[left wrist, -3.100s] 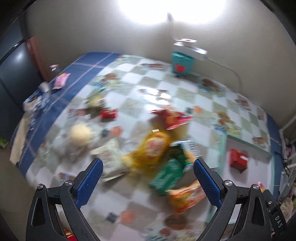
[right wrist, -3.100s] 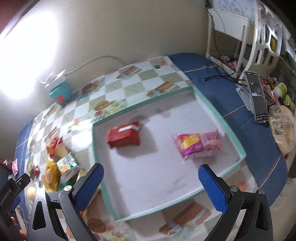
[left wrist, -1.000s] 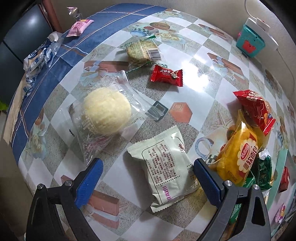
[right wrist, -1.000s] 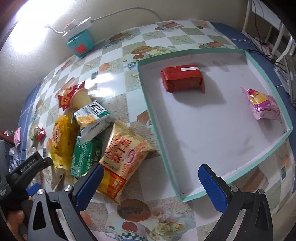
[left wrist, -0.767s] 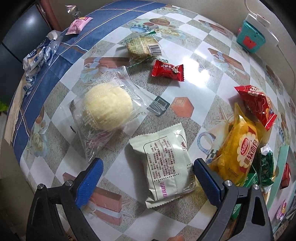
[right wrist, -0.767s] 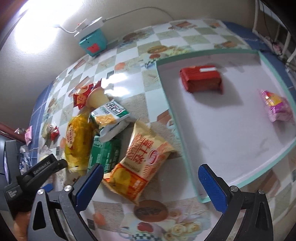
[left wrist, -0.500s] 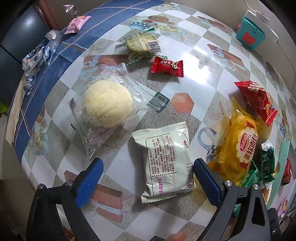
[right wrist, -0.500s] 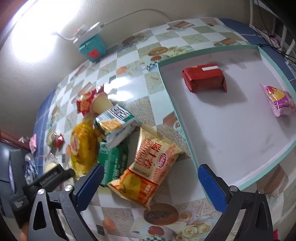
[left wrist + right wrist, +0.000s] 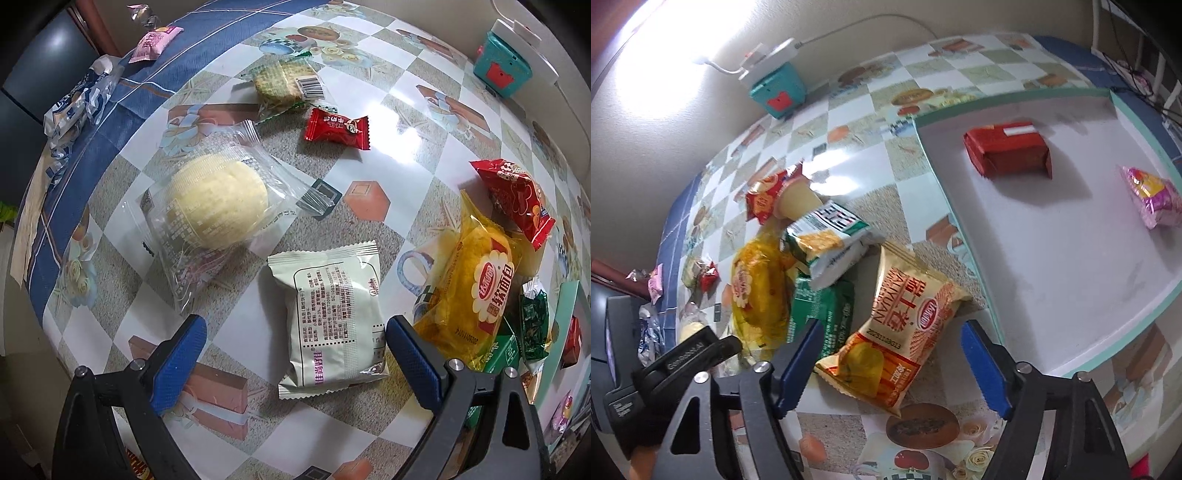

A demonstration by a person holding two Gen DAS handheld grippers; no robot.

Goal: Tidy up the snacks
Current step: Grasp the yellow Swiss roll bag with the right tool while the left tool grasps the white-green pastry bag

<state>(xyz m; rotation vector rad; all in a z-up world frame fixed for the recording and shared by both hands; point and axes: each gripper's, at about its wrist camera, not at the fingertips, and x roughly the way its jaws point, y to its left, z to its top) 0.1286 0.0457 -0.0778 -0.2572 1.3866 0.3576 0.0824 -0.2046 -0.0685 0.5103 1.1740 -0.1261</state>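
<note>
**Two packets are being approached for the tray**

The orange packet [image 9: 905, 325] is lying on the desk [image 9: 849, 147], just beside the near corner of the green-rimmed tray [image 9: 1137, 317], where a red box [image 9: 1008, 153] and a pink packet [image 9: 1152, 195] are already placed. For a good grasp, the packet should be taken across its narrow middle, with both pads lowered evenly, so that the green packet [image 9: 820, 314] touching its left side is not caught together with it. The bag is soft and probably slippery, so a firm but gentle squeeze is advised.

The right gripper [image 9: 890, 362] is seen with its fingers closing; the orange packet is between them, but it is not yet pressed, and a gap is visible on the right side.

The left gripper [image 9: 291, 350] is held wide open above the white packet [image 9: 332, 317]. The right pad seems very close to the packet's edge, yet nothing is held.
</note>
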